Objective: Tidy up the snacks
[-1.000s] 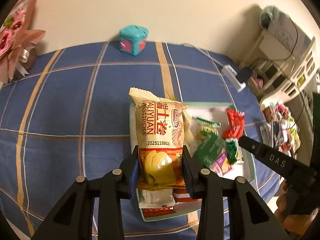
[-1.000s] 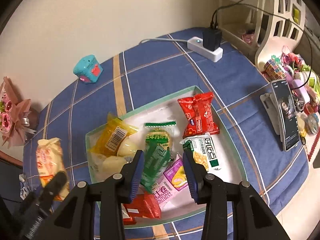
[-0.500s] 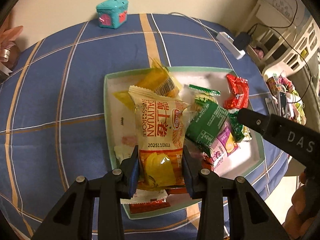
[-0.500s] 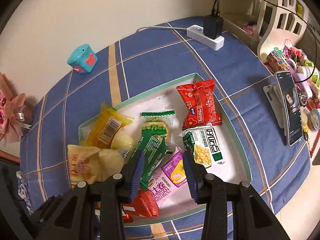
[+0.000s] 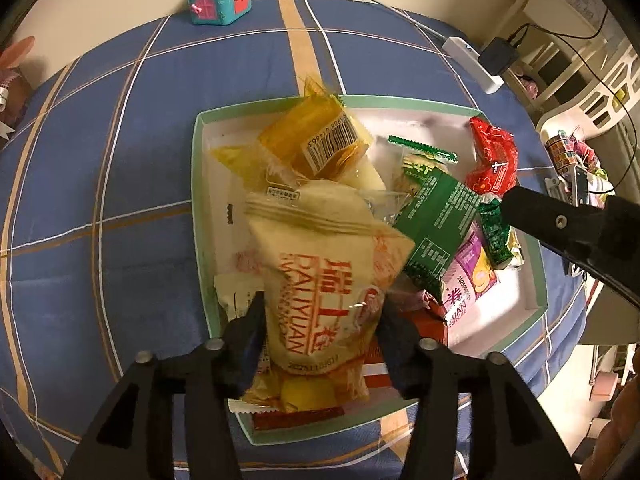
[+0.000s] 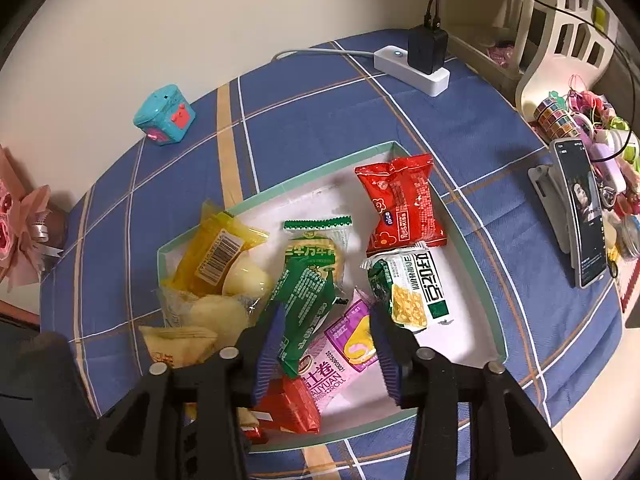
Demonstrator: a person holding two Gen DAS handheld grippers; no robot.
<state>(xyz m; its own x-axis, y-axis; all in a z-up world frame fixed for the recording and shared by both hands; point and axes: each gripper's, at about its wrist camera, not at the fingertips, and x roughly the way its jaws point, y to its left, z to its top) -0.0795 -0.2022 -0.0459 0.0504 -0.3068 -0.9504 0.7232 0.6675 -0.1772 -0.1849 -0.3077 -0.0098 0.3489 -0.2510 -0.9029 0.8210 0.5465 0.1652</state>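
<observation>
A: Left wrist view, quick. Left gripper (image 5: 320, 330) is clamped on the cream Swiss roll packet (image 5: 320, 280), one finger (image 5: 250, 332) pressing each long edge. Packet's long axis runs straight away from the camera, crimped top seal farthest out, yellow clear window nearest the gripper body. It sits over the near-left part of the green-rimmed tray (image 5: 198, 184).

B: Right wrist view shows that packet only as a cream corner (image 6: 180, 344) at the tray's left edge. What it adds: the red Nice packet (image 6: 402, 206), the green-white corn snack (image 6: 412, 290) and a phone on a stand (image 6: 578, 208), all face-on.

A: Right gripper?

B: Right gripper (image 6: 326, 342) has its jaws parted, nothing between them, hovering above the dark green packet (image 6: 306, 298) and the pink Swiss roll packet (image 6: 344, 354). Whether it touches them, can't tell.

A: Left view catches one right finger (image 5: 560, 224) entering from the right, tip beside the green pile. Both grippers point down and forward over the tray.

B: Tray sits on the blue plaid cloth (image 6: 304, 120); teal toy box (image 6: 164, 115) near the wall.
</observation>
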